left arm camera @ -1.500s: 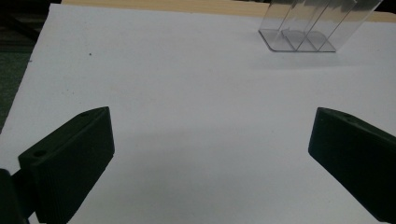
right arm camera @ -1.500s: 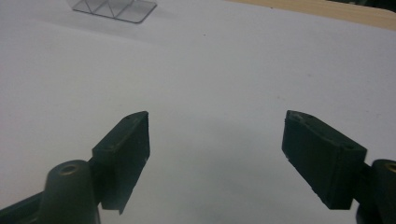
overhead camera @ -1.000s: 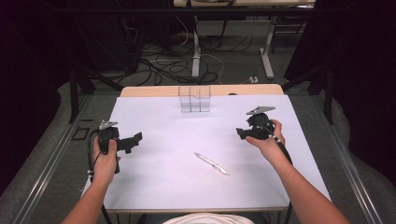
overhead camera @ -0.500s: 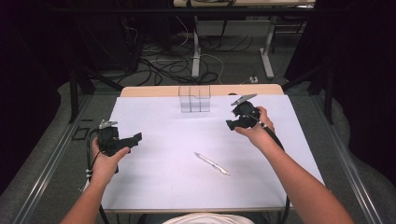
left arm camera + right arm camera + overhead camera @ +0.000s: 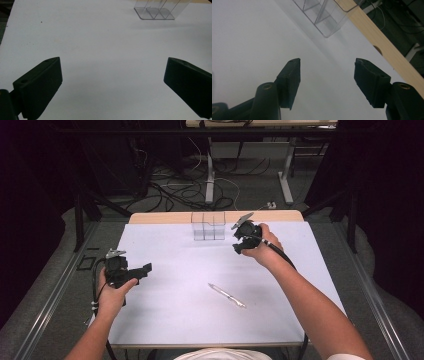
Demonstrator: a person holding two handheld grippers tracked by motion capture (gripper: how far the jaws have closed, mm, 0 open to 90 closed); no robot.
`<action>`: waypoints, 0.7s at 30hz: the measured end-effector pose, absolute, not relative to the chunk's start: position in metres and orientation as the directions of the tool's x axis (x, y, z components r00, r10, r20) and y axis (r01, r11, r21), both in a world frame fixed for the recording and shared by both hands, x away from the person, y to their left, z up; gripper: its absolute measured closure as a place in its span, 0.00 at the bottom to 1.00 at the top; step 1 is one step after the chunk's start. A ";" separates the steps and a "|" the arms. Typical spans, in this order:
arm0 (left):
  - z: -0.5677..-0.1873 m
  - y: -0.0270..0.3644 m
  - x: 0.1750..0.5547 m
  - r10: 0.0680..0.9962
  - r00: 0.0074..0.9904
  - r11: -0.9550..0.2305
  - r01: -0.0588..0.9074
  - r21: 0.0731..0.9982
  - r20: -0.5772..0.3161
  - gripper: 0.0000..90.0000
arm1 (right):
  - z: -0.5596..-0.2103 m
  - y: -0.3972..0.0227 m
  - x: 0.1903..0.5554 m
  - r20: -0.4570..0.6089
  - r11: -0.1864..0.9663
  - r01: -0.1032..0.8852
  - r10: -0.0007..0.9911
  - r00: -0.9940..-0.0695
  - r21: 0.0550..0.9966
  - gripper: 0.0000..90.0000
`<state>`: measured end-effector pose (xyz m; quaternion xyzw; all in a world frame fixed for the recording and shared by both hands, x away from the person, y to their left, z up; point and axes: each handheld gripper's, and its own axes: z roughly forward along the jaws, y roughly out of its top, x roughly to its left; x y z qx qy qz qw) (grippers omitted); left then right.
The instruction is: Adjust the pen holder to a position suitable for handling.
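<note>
A clear plastic box with compartments [image 5: 209, 225] stands at the far middle of the white table [image 5: 175, 315]. A silver pen [image 5: 227, 295] lies right of centre, nearer the front. My right gripper [image 5: 236, 239] is held just right of the box, jaws wide apart and empty; in the right gripper view the box [image 5: 322, 15] lies ahead of my right gripper [image 5: 327, 67]. My left gripper [image 5: 148, 270] hovers over the left side, open, with nothing between its jaws. In the left gripper view my left gripper [image 5: 112, 75] faces bare table with the box [image 5: 157, 10] far off.
A wooden strip [image 5: 280, 215] runs along the table's far edge, also seen as a wooden edge [image 5: 384, 47] in the right gripper view. Cables [image 5: 170, 190] and metal table legs [image 5: 210, 170] lie on the floor beyond. Dark curtains flank both sides.
My right gripper has moved forward and left, from the right side of the table up to the clear box. The left gripper has barely shifted.
</note>
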<state>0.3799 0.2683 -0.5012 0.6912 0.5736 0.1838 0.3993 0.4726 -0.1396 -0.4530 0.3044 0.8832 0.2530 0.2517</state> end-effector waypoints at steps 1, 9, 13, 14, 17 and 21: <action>-0.501 0.268 0.380 0.940 0.274 -0.023 0.646 0.763 -0.204 0.02 | -0.451 -0.137 0.474 -0.304 0.709 0.400 0.644 -0.702 0.581 0.42; -0.502 0.269 0.379 0.940 0.279 -0.036 0.654 0.756 -0.197 0.04 | -0.448 -0.117 0.486 -0.381 0.805 0.298 0.525 -0.761 0.513 0.41; -0.504 0.268 0.379 0.939 0.281 -0.030 0.641 0.767 -0.198 0.04 | -0.447 -0.110 0.491 -0.389 0.821 0.269 0.493 -0.778 0.503 0.41; -0.504 0.268 0.379 0.939 0.281 -0.030 0.641 0.767 -0.198 0.04 | -0.447 -0.108 0.493 -0.391 0.824 0.265 0.488 -0.780 0.501 0.41; -0.504 0.268 0.379 0.939 0.279 -0.028 0.642 0.767 -0.200 0.04 | -0.448 -0.105 0.496 -0.410 0.843 0.243 0.461 -0.787 0.481 0.44; -0.505 0.269 0.379 0.940 0.280 -0.034 0.645 0.764 -0.195 0.05 | -0.449 -0.100 0.501 -0.421 0.863 0.223 0.428 -0.799 0.454 0.47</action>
